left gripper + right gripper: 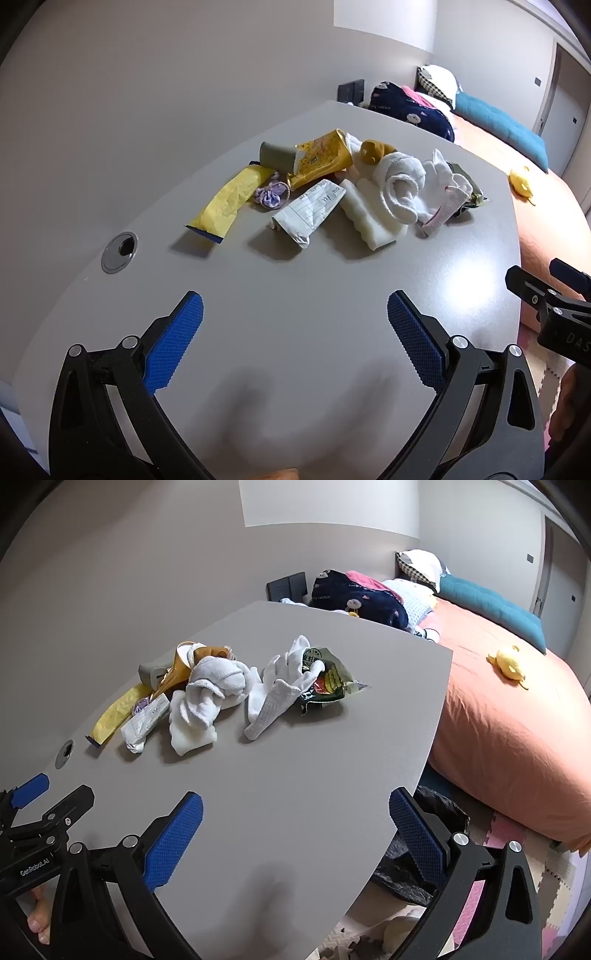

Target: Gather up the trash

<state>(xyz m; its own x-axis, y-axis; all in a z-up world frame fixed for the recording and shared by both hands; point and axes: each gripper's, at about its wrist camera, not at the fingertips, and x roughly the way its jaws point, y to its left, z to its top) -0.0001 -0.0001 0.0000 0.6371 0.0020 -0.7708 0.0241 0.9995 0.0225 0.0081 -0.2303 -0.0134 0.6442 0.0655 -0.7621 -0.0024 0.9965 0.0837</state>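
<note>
left gripper [295, 317] jaws wide, empty | right gripper [295, 812] jaws wide, empty, at surface [295, 775] edge | bare surface before trash pile [332, 184] | "genrobot.ai" on gripper

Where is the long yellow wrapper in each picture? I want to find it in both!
Left wrist view: the long yellow wrapper lies at the left end of the pile, left of centre.
Right wrist view: the same wrapper is at the pile's far left, smaller, towards the picture's left side.
Shared landmark: the round grey hole in the table sits just left of and below the wrapper in both.
</note>
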